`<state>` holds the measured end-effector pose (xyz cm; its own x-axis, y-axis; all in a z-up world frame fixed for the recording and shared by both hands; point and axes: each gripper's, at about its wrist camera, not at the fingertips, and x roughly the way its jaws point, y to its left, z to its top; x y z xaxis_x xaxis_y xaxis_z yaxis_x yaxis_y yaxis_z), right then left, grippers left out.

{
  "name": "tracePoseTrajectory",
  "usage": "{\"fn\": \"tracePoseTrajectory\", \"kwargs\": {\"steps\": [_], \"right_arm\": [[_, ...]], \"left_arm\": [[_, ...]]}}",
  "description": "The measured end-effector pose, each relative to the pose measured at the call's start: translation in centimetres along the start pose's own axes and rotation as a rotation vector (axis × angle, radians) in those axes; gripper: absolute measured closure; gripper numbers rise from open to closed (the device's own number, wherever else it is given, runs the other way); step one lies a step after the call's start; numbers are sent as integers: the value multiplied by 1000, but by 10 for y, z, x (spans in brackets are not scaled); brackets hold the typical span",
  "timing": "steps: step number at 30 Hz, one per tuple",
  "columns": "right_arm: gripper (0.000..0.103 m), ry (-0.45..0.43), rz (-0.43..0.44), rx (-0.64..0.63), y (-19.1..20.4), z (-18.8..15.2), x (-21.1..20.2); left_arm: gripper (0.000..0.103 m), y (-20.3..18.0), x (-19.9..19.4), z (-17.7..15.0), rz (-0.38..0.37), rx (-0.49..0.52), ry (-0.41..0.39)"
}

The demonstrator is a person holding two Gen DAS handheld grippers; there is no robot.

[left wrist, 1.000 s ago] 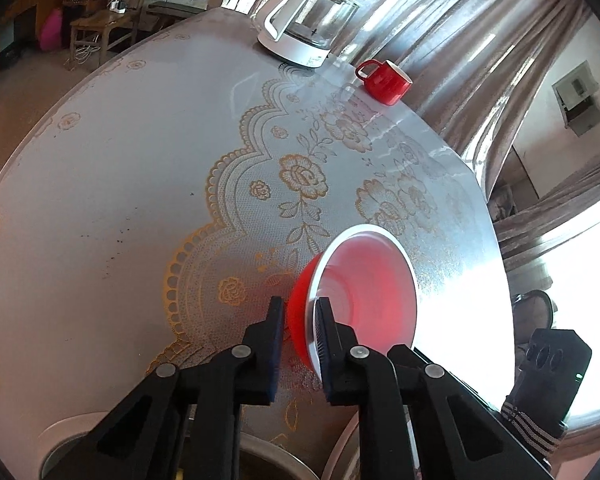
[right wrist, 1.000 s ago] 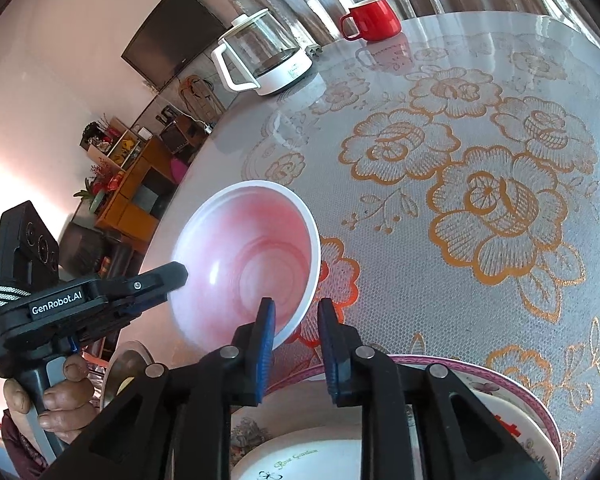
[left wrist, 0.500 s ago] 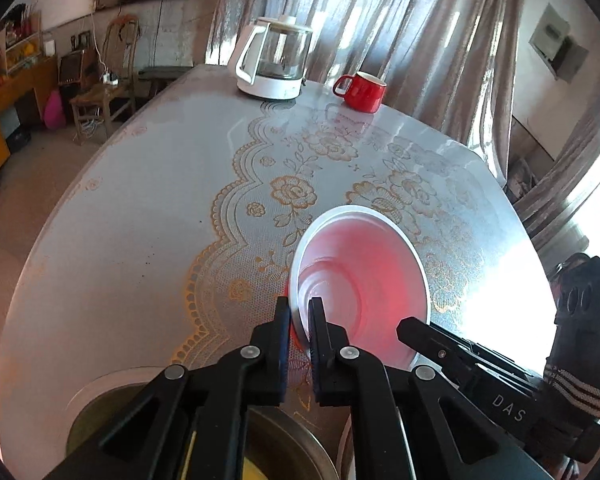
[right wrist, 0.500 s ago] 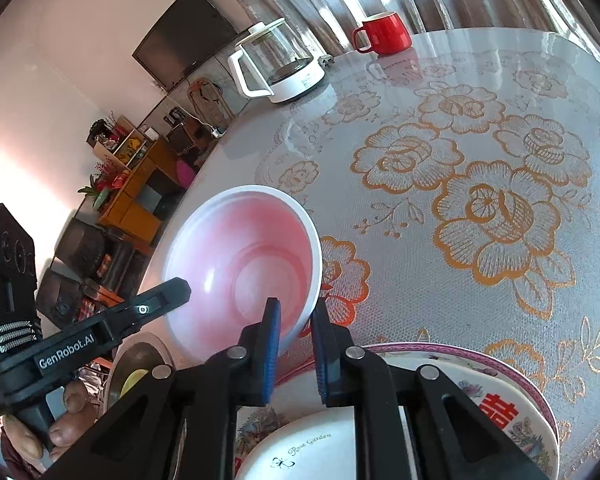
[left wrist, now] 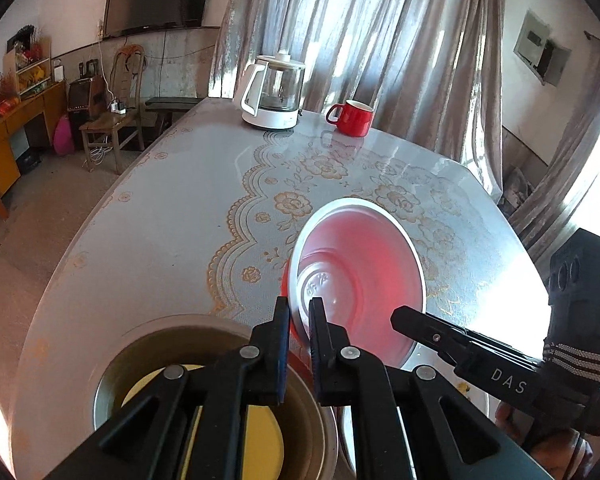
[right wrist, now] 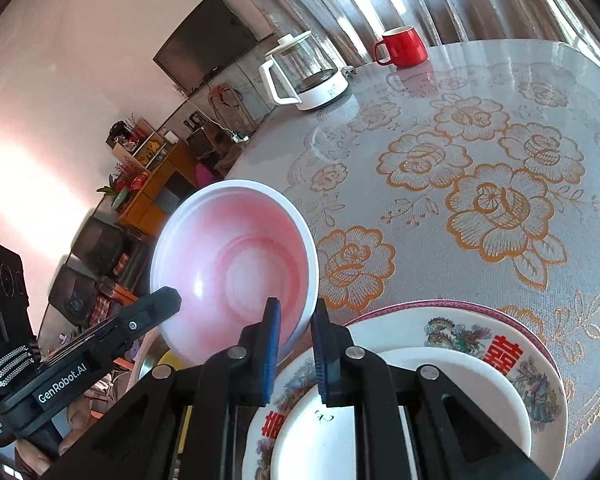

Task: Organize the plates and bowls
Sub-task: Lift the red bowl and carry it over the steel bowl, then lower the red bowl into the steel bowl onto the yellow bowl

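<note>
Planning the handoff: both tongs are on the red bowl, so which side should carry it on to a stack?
Probably left. The left tongs clamp the red bowl beside the metal bowl; the right tongs straddle its rim, over plates.

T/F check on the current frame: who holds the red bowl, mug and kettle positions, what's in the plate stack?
1. Both the left gripper and the right gripper clamp the rim of the red bowl. True.
2. The red mug sits inside the bowl. False: it stands on the table's far side, beside the glass kettle.
3. A plain white plate lies on the patterned plate. True.
4. The kettle lies tipped over. False: it stands upright.
</note>
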<state>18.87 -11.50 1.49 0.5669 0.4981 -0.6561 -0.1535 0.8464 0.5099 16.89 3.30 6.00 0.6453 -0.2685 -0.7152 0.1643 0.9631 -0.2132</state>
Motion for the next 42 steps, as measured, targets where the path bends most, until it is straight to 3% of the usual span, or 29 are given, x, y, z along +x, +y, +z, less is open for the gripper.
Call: {"fn": "tracePoseTrajectory", "kwargs": {"steps": [8,24,36,42], "right_arm": [[89,12,24,-39,17,-16,-6],[89,43,55,-102,46,-38,-4],[89,72,105,-180,79,-52,-2],[89,108,138,-195,90,-62,3]], "left_arm": [[95,5,-30,-23,24,-2,-52],[94,29,-59,-53,29,-55,-73],[94,66,-88,-71,1,-141,-100],[94,86,-92,-83,-8,-200,-77]]}}
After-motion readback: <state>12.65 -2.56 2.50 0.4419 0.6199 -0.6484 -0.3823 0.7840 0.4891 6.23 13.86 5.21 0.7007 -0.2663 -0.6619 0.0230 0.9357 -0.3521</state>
